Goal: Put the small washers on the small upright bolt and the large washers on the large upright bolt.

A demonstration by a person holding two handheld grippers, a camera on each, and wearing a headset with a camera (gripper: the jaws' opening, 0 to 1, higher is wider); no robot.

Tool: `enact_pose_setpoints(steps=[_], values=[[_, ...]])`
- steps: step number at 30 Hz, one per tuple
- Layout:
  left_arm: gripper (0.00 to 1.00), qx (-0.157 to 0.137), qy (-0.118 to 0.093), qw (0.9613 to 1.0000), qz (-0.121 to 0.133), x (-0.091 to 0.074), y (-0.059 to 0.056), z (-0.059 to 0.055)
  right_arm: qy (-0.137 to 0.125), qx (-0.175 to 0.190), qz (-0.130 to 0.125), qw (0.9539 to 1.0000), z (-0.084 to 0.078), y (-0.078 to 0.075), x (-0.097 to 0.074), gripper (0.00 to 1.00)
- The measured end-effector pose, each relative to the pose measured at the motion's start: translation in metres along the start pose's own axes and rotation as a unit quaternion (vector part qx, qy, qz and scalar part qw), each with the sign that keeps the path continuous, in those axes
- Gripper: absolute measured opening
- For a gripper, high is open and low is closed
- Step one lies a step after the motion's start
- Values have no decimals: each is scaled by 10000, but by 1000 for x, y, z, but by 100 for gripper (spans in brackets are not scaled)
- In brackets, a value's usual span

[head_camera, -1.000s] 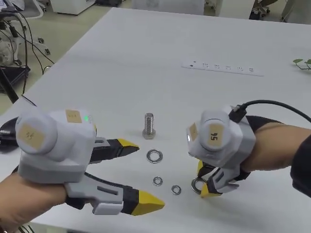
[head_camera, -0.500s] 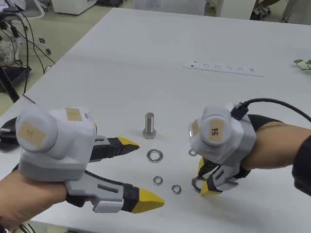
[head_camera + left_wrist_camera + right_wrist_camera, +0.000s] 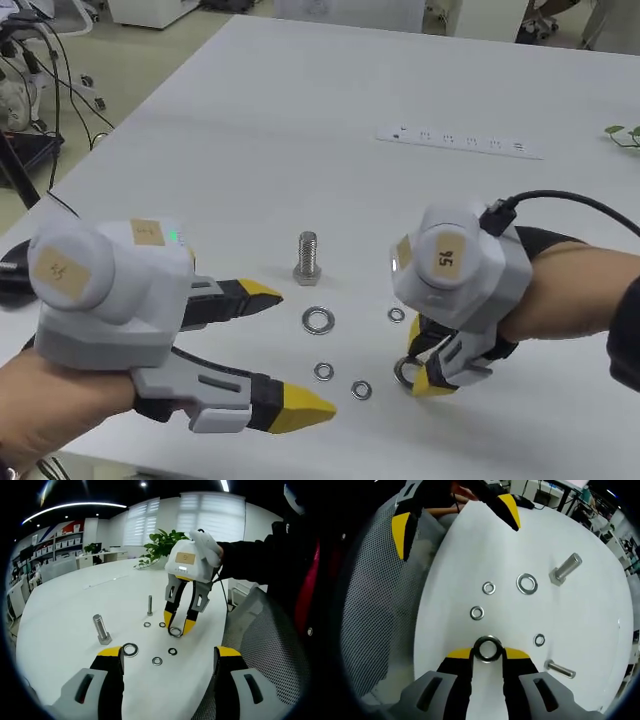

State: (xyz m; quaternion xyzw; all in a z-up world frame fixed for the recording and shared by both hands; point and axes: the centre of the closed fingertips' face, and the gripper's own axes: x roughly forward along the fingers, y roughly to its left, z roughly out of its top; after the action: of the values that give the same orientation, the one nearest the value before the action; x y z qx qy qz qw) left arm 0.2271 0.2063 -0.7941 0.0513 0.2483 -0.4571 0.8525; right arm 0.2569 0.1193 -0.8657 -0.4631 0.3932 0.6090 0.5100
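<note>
Two grippers sit low over the white tabletop in the head view. Your left gripper has its yellow-tipped jaws spread wide with nothing between them. Your right gripper points downward and is clamped on a large washer, held close to the tabletop; you cannot tell whether it touches. The large bolt stands upright between the two grippers, just beyond the left gripper's upper tip. A loose large washer lies flat between the grippers, on your side of that bolt. Small washers lie scattered between the left gripper's lower tip and the right gripper, and one more lies just beside the right gripper's body.

Your left gripper view looks out past its parted jaws. The large bolt is ahead and to the left of them, and the loose large washer is just beyond the left jaw's tip. The right gripper hangs ahead with the large washer pinched at its tips. The small bolt stands upright just beside that gripper.

Your right gripper view shows the large washer gripped edge to edge between the two yellow tips. The small bolt is near the right jaw. The large bolt stands farther ahead to the right, and the left gripper gapes open at the far side.
</note>
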Motion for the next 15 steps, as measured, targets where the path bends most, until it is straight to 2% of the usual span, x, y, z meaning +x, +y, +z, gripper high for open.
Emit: enact_pose_setpoints(steps=[15], values=[[73,-82,-123,9995,279,-6,11,2,-94,-4,-80,9999,8,-7,-14,23]])
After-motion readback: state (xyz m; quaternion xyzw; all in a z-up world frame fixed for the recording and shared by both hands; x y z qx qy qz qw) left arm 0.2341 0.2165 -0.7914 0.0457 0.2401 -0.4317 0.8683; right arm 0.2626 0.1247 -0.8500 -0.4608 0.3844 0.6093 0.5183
